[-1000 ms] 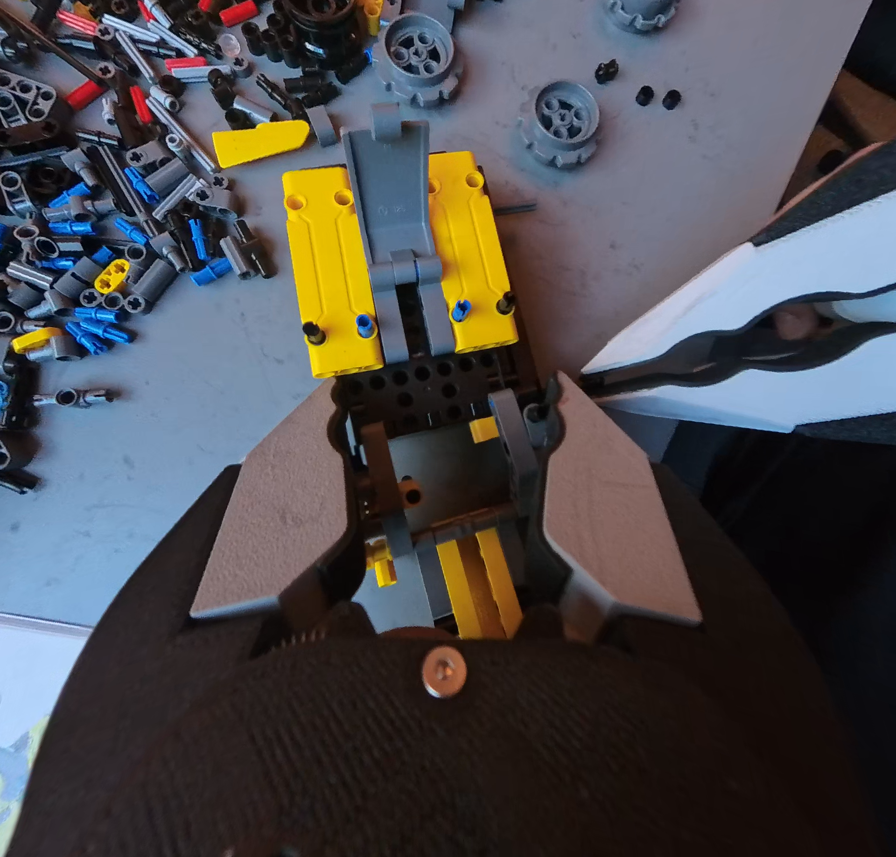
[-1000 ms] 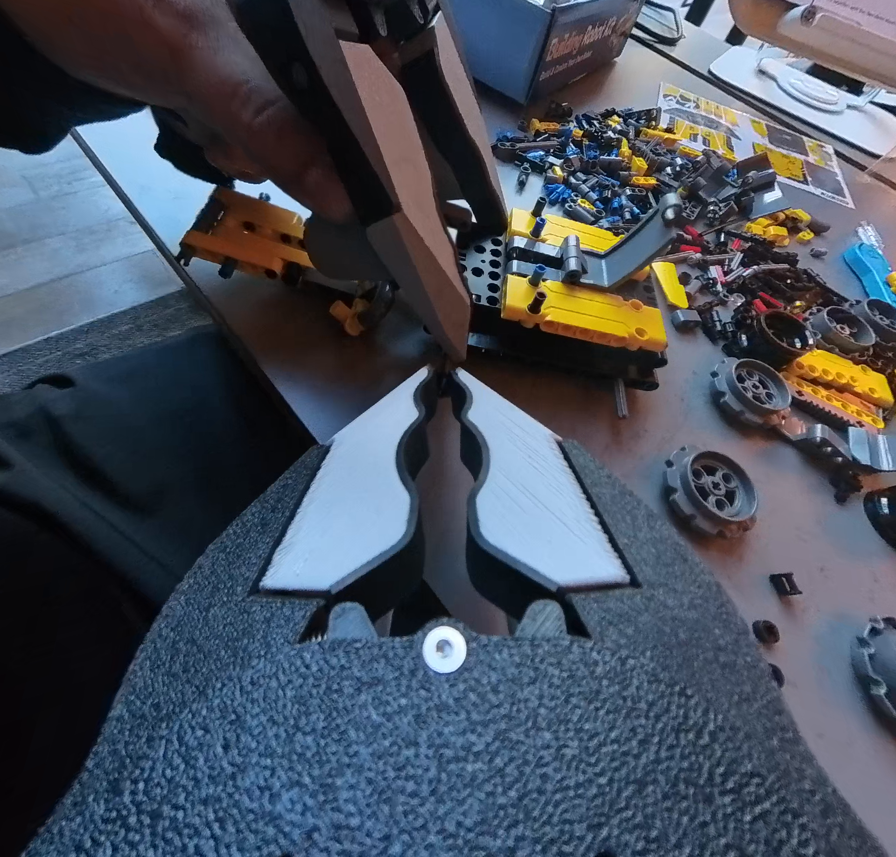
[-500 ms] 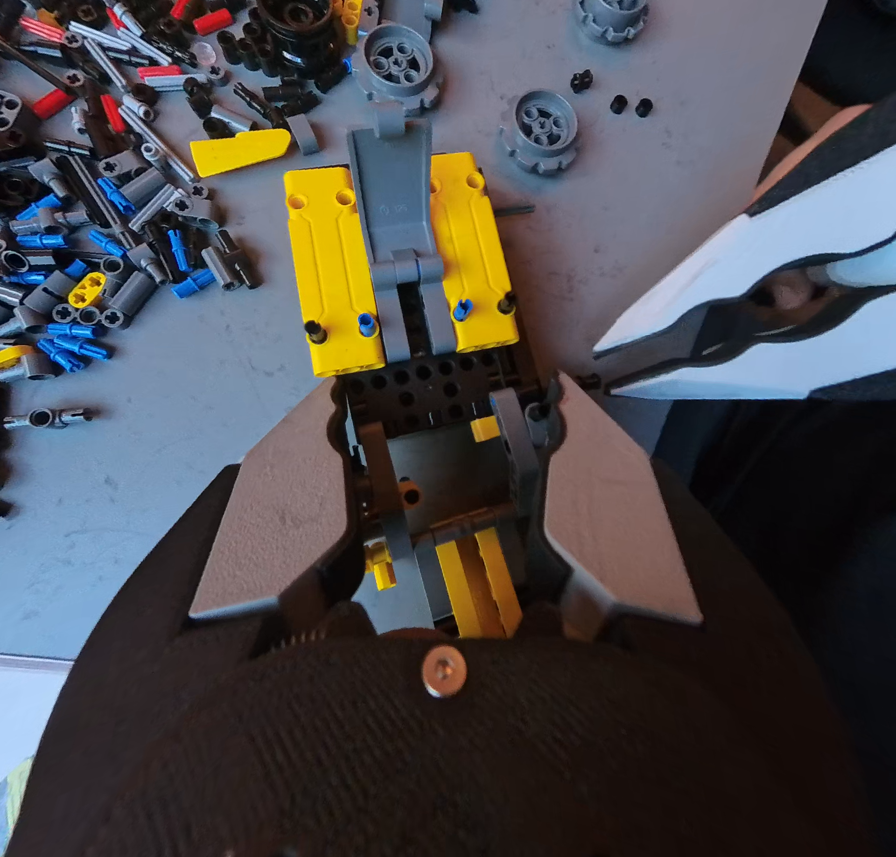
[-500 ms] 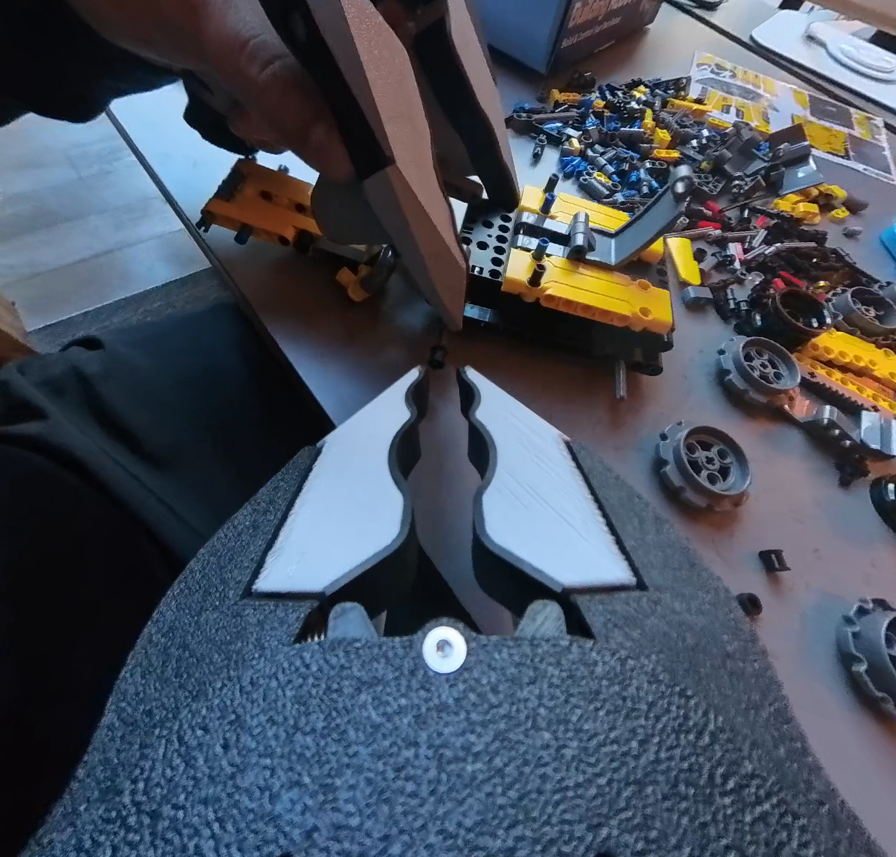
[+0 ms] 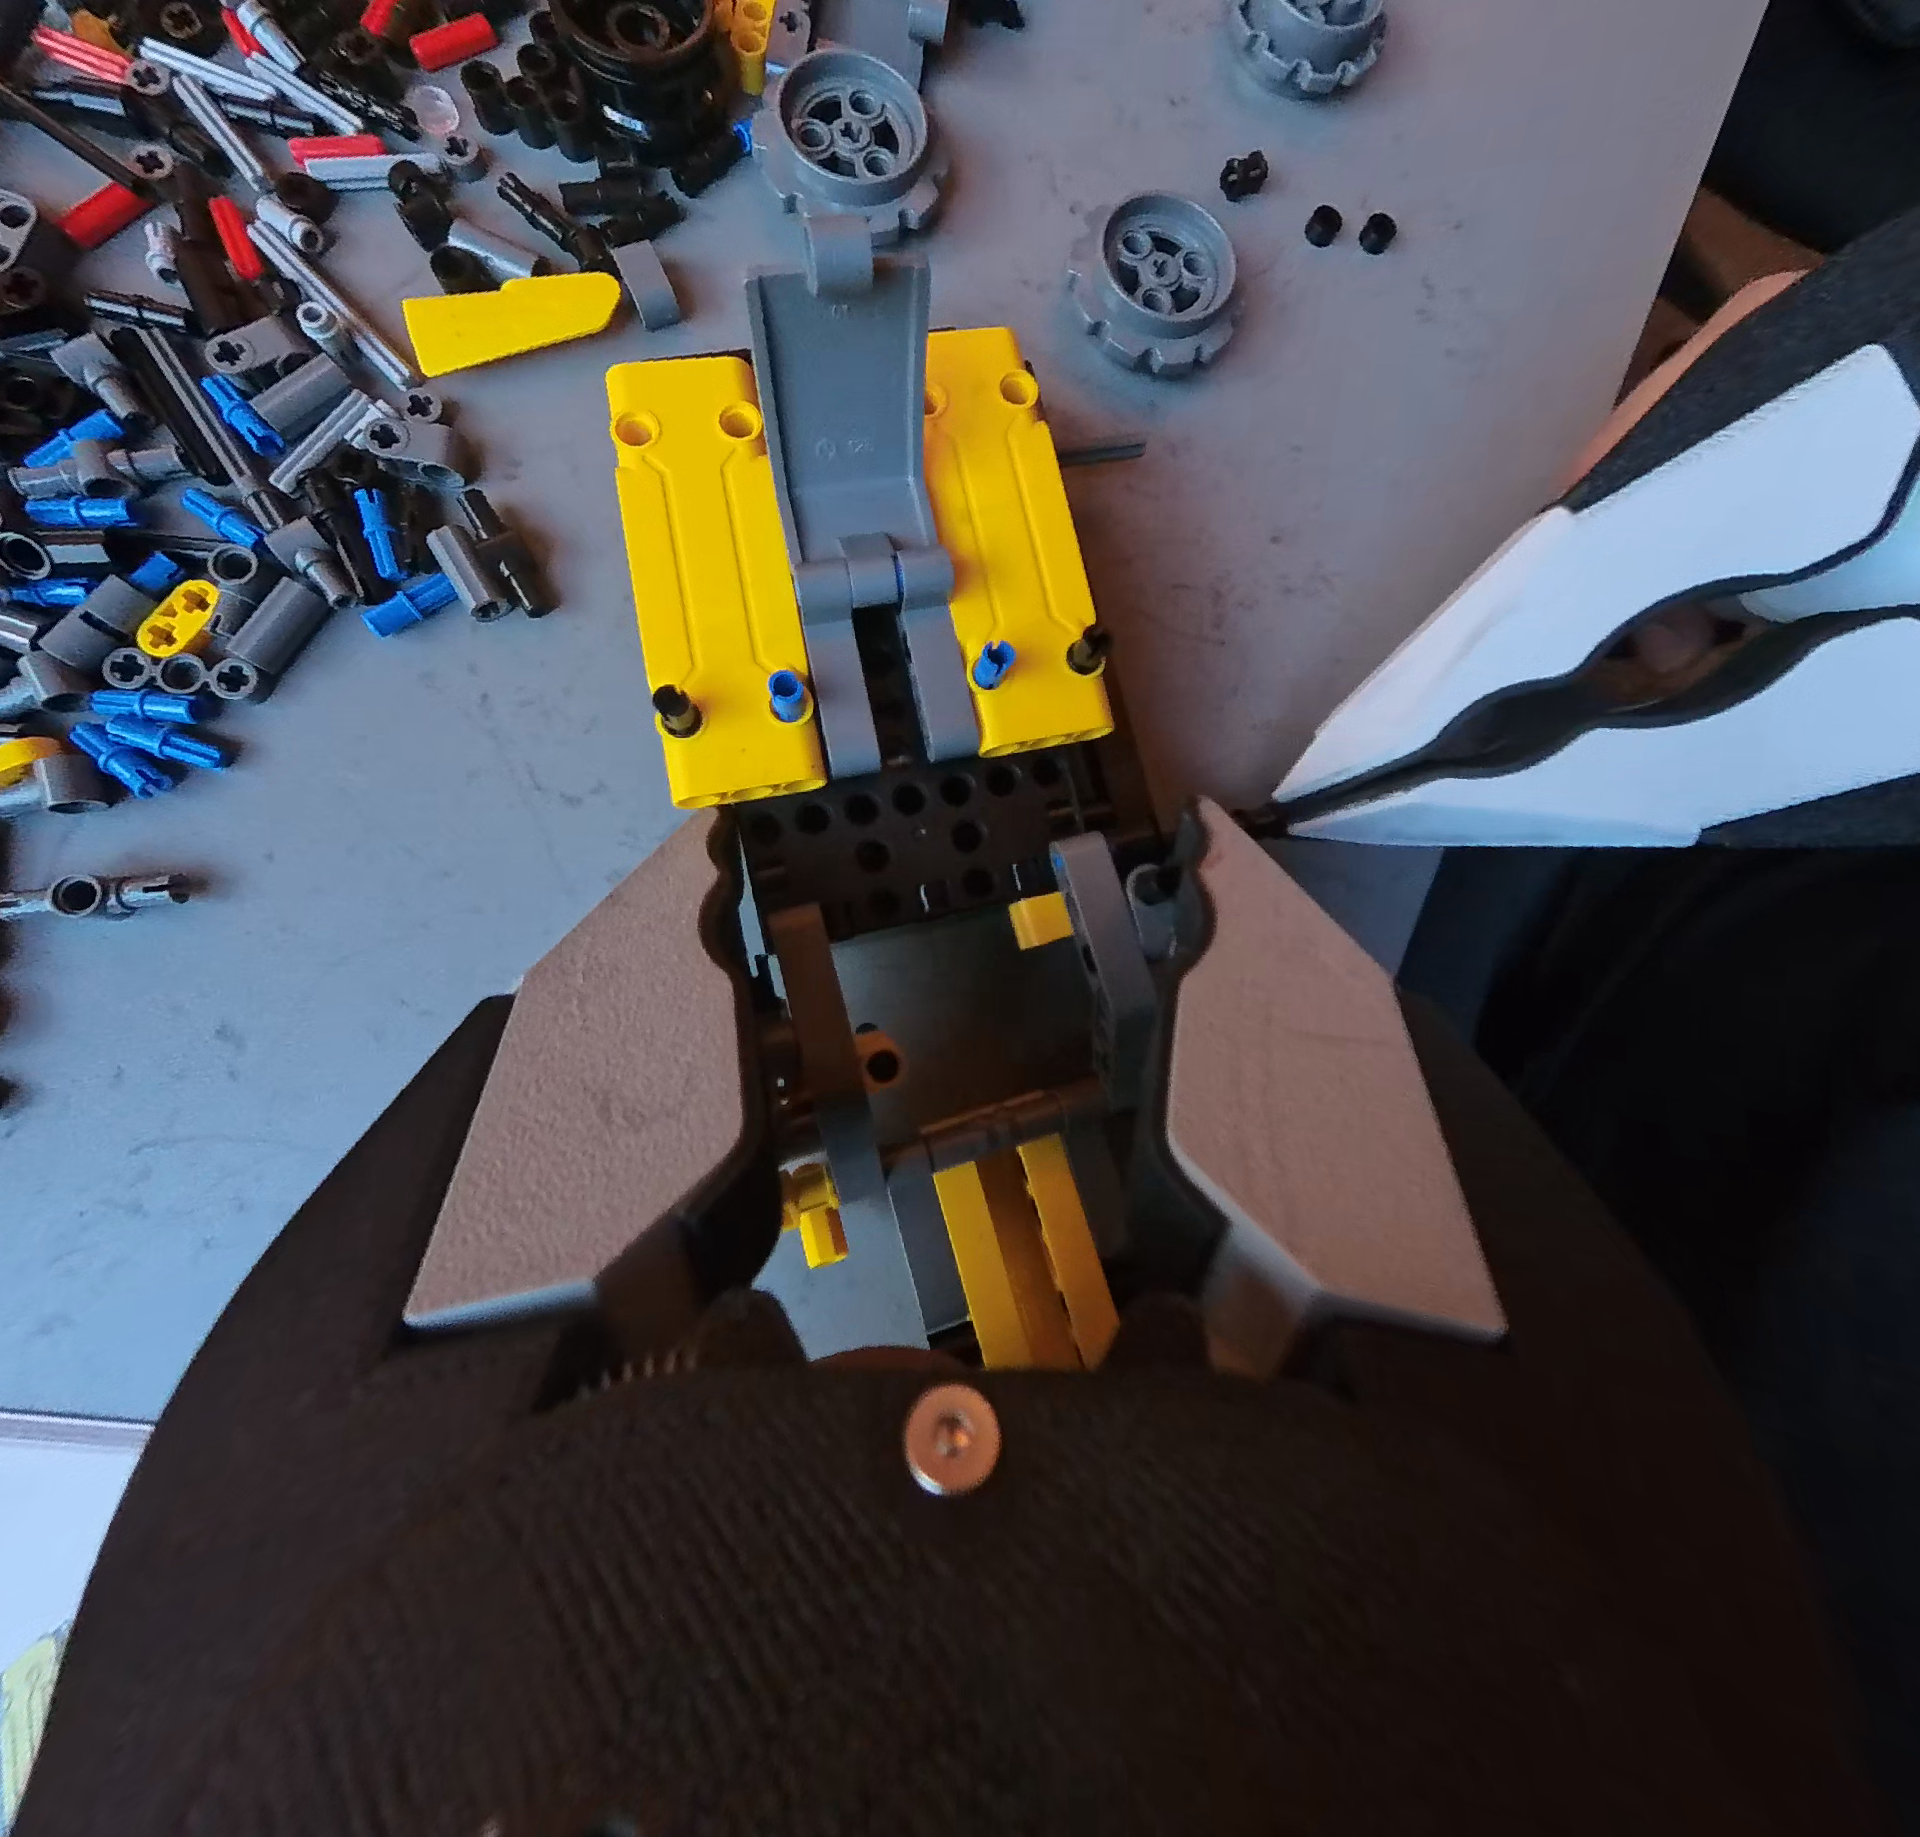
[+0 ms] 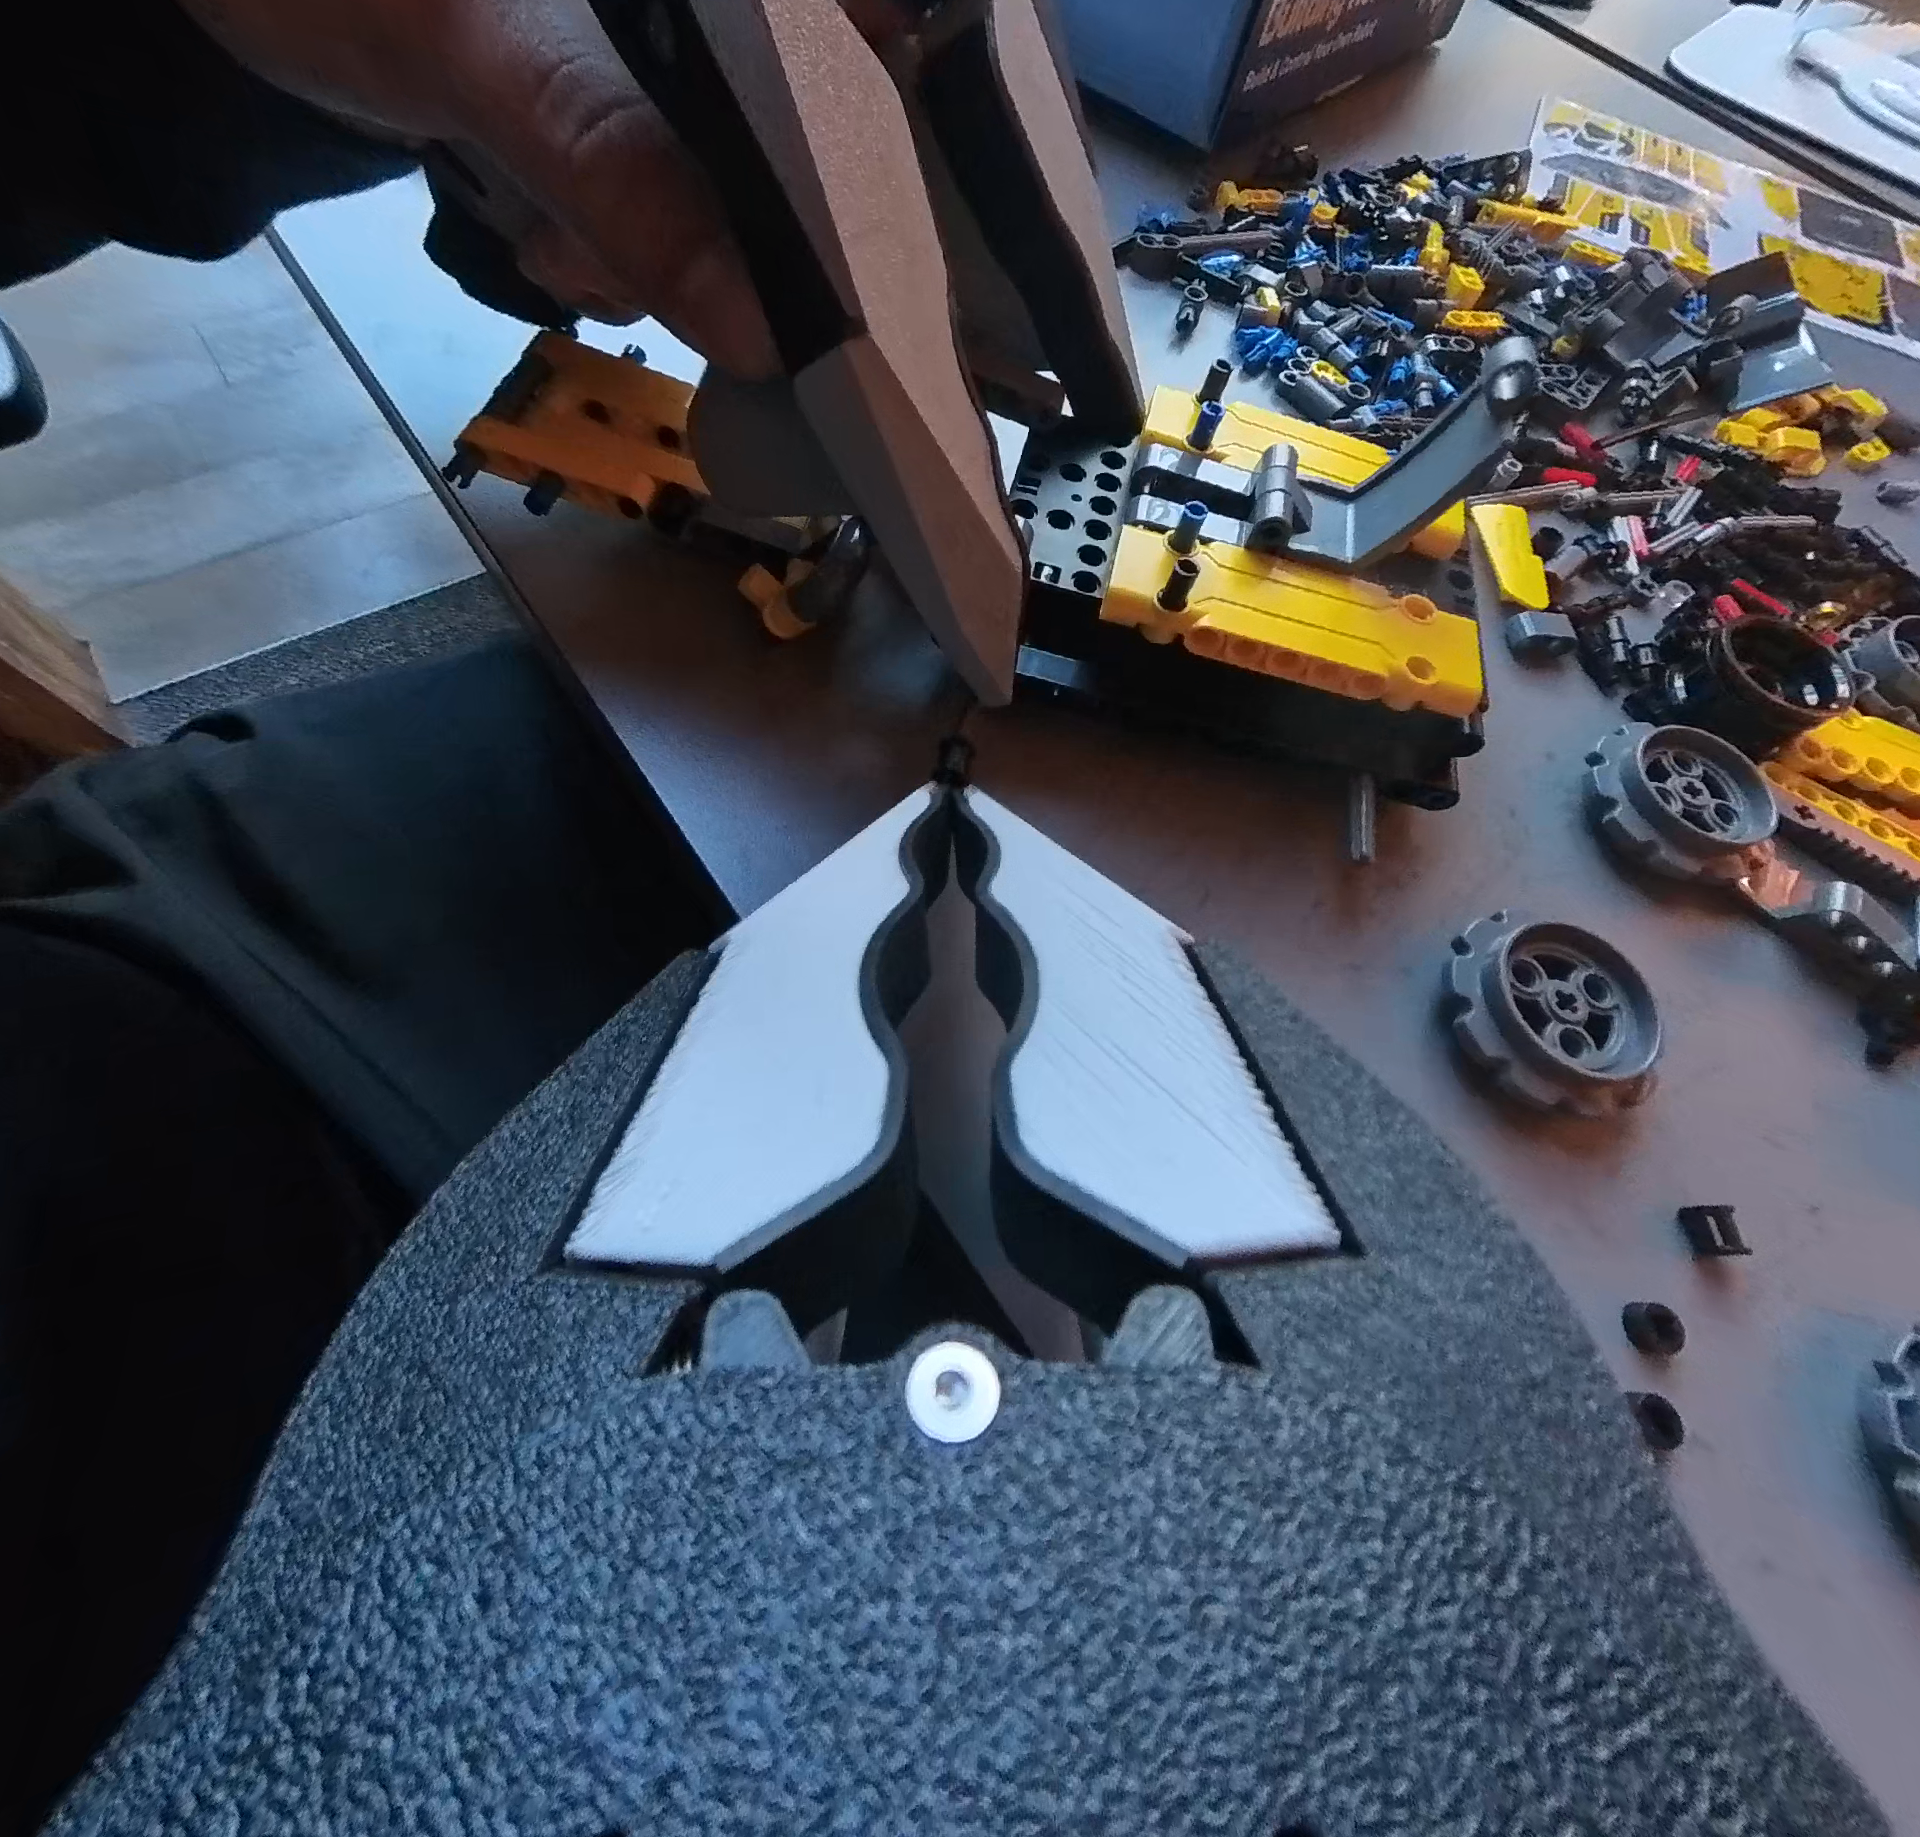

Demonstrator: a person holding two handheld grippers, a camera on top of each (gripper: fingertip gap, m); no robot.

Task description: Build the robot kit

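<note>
A yellow, black and grey brick model lies on the grey table. My left gripper straddles the model's near black frame, with both brown pads against its sides. The right wrist view shows the same model, with the left gripper's fingers coming down on it. My right gripper is shut on a small black pin that sticks out of its tips. The pin is just short of the left gripper's near fingertip. In the left wrist view the right gripper and the pin sit at the model's right side.
Several loose parts are piled at the left. Grey wheels and a black tyre lie beyond the model. A blue box and a printed sheet are at the back. A yellow sub-assembly rests near the table edge.
The right jaws opened slightly around the black pin half a second ago. They have now closed on it again, close to the left fingertip. The left gripper and the model stayed put.
</note>
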